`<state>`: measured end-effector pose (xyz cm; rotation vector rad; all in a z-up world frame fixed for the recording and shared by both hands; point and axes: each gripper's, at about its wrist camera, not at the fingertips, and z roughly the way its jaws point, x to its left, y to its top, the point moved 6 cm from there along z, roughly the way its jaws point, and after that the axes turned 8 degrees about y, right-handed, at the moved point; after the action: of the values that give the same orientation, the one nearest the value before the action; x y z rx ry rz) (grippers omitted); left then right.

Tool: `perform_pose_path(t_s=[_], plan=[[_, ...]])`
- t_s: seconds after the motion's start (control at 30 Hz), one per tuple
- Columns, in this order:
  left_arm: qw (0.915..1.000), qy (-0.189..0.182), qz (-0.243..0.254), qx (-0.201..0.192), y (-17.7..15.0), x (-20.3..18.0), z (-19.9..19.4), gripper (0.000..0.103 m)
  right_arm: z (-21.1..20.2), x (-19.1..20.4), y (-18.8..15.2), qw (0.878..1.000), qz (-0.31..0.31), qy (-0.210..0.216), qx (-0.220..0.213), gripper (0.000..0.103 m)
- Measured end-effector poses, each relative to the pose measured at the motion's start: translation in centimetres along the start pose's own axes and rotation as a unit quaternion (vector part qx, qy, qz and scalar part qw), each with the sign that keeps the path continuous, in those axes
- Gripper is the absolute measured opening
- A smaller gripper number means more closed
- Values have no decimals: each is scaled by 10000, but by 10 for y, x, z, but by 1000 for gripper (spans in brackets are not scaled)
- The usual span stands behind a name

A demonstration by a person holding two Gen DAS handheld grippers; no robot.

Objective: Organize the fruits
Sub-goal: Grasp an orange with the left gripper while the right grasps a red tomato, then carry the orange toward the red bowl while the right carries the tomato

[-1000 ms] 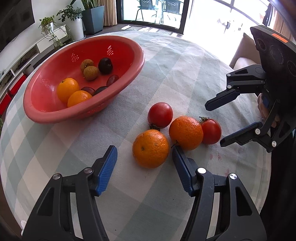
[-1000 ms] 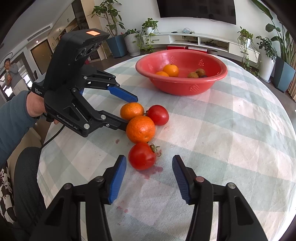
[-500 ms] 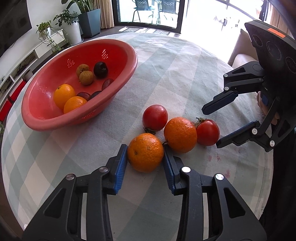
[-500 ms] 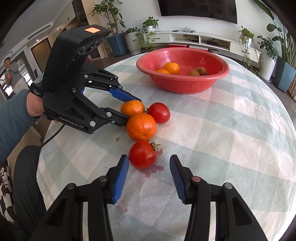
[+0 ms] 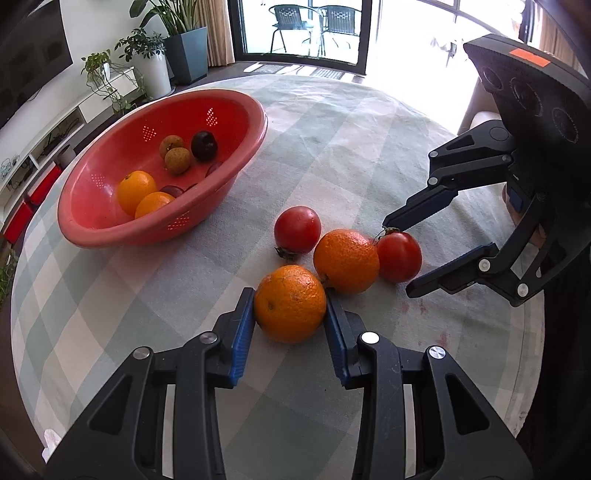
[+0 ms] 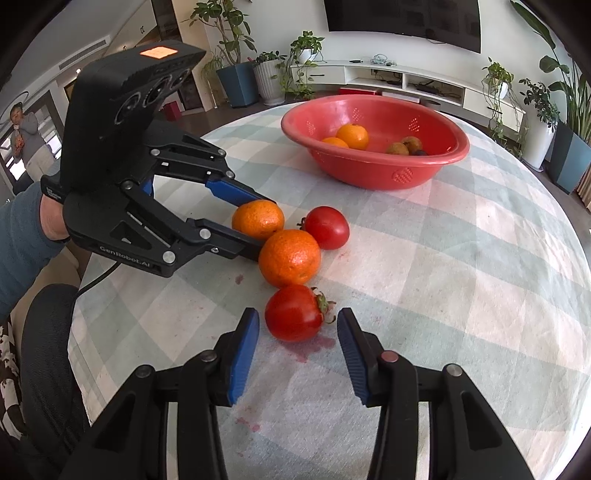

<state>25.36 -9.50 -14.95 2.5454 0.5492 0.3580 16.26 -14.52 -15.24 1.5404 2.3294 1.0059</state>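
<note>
Two tools work together: the left tool (image 5: 290,314) pinches an orange (image 5: 290,303) on the tabletop (image 5: 369,147), so lift it straight clear of its neighbour orange (image 5: 346,260), while the right tool (image 6: 297,334), wide open, should close gently around the tomato (image 6: 293,313) before carrying to the bowl (image 5: 236,158).

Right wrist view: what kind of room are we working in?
Most likely a home living room: a wall-mounted television, a low white media shelf and potted plants stand behind the cloth-covered table.
</note>
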Motion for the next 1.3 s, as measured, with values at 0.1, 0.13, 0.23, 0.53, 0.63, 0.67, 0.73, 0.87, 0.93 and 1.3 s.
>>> perform_pose_path(t_s=[0.1,0.13,0.23,0.53,0.63,0.67,0.73,0.87,0.93,1.3], plan=[[9999,20,-149,-64,-3,4,-5,34,3,0,0,10000,-20,-17,38,48],[9998,37,-186,-79,-4,5,-7,34,4,0,1,10000,-23,-22,39,48],[9995,56,-283,-112,-8,4,-12,34,7,-1,3,10000,-23,-53,40,48],[9971,146,-682,-295,-12,2,-33,34,-2,-2,3,10000,36,-71,-12,36],[9953,171,-865,-395,-11,5,-43,34,-15,-5,7,9998,101,-57,-188,36],[9945,198,-933,-429,-11,7,-46,34,-20,-8,9,9995,156,-55,-260,36],[9926,252,-1078,-497,-8,13,-54,34,-33,-16,13,9987,286,-79,-412,36],[9864,316,-1451,-699,0,34,-73,34,-60,-44,26,9958,531,-298,-687,36],[9826,441,-1614,-803,7,47,-83,34,-74,-61,36,9938,606,-474,-797,36],[9699,1056,-2062,-753,73,100,-81,34,-86,-98,127,9908,488,-643,-1085,36]])
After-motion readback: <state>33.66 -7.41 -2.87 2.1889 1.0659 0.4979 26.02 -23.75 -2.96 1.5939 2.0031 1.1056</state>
